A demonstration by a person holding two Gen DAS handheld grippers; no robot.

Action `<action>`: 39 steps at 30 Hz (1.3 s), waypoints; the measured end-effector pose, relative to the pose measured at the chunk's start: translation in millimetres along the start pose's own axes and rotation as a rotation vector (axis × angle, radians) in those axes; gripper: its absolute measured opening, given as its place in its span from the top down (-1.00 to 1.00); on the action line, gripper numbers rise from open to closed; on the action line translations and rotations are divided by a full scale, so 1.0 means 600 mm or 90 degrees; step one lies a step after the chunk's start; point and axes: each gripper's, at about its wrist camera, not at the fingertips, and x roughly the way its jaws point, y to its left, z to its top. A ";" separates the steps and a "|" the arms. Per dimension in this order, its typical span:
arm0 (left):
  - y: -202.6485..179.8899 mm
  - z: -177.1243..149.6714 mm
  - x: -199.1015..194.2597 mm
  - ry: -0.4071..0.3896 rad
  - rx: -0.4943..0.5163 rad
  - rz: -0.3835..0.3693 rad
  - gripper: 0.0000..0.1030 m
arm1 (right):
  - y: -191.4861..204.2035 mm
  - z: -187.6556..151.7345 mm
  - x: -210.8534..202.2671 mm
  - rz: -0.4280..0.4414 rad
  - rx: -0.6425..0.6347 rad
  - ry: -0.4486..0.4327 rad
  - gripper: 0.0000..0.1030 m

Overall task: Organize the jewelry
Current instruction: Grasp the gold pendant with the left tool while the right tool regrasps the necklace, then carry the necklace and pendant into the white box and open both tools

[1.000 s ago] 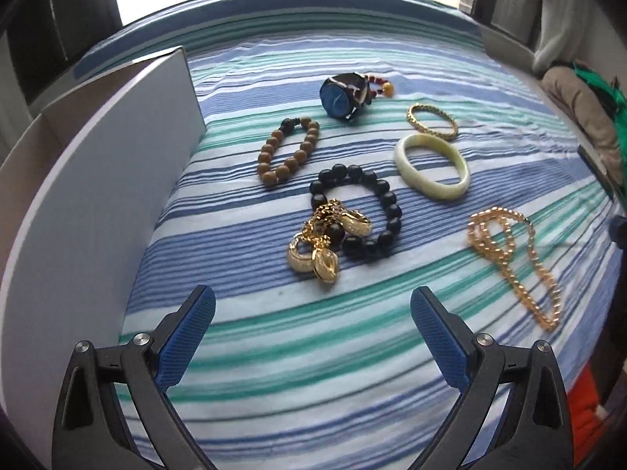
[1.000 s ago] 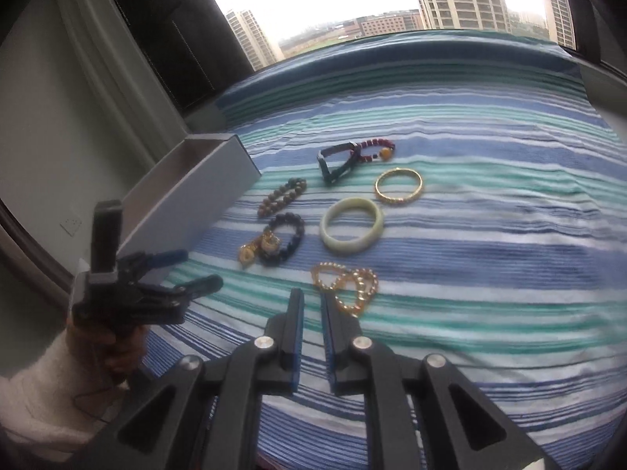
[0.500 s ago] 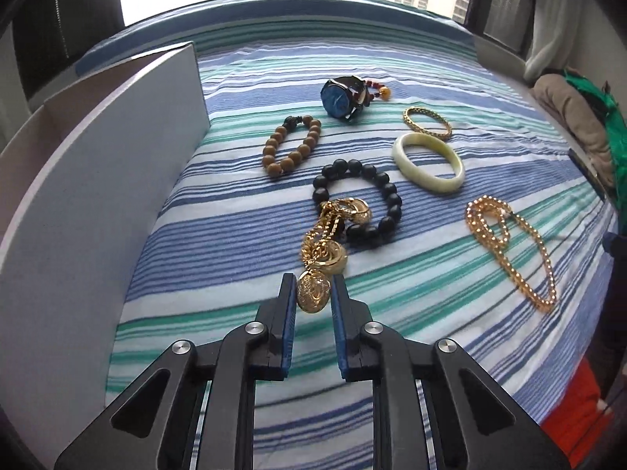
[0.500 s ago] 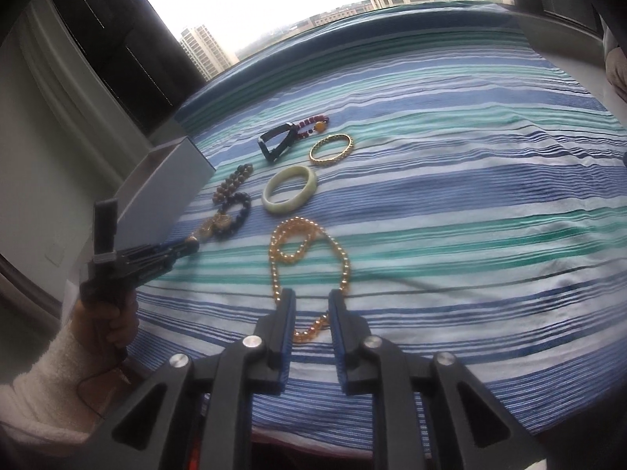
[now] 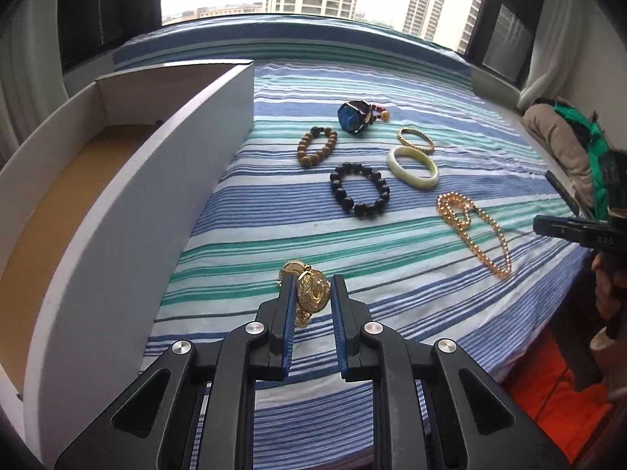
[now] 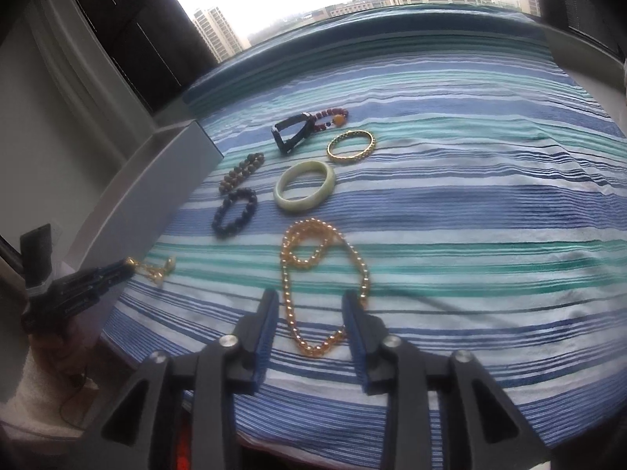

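Observation:
My left gripper [image 5: 311,286] is shut on a gold charm bracelet [image 5: 309,291], pulled near the front of the striped cloth; it also shows in the right wrist view [image 6: 154,268]. My right gripper [image 6: 313,301] is open, its fingers straddling the near loop of a gold bead necklace [image 6: 317,274], also in the left wrist view [image 5: 472,231]. A black bead bracelet [image 5: 360,194], brown bead bracelet [image 5: 317,147], jade bangle [image 5: 411,166], gold bangle [image 5: 415,139] and blue-faced watch [image 5: 354,116] lie farther back.
An open white box [image 5: 129,203] with a brown floor stands along the left. A small red bead bracelet [image 6: 333,115] lies by the watch. The striped cloth [image 6: 470,203] covers the surface, with its edge near me. A cushion [image 5: 556,137] lies at the right.
My left gripper closed on the gold charm bracelet and dragged it off the black bead bracelet toward me. My right gripper moved over the gold necklace and opened.

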 end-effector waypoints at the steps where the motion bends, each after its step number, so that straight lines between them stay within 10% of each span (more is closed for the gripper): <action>1: 0.000 -0.003 -0.001 -0.001 -0.002 0.003 0.69 | 0.000 0.004 0.011 -0.016 -0.021 0.017 0.14; 7: 0.009 -0.021 0.007 0.006 -0.034 0.005 0.69 | 0.033 0.015 0.071 -0.102 -0.159 0.055 0.12; 15: 0.025 -0.030 0.004 0.007 -0.078 0.004 0.69 | 0.076 0.077 0.113 0.025 -0.156 0.058 -0.01; 21: 0.026 -0.037 0.008 0.019 -0.091 0.007 0.69 | 0.106 0.077 0.182 -0.027 -0.199 0.078 0.00; 23: 0.025 -0.036 0.002 0.017 -0.094 0.006 0.69 | 0.108 0.078 0.180 -0.056 -0.212 0.064 0.26; 24: 0.024 -0.033 -0.004 0.013 -0.095 0.005 0.69 | 0.106 0.080 0.178 -0.067 -0.213 0.065 0.77; 39: 0.056 0.079 -0.199 -0.084 -0.176 -0.054 0.84 | 0.159 0.202 -0.108 0.160 -0.145 -0.103 0.85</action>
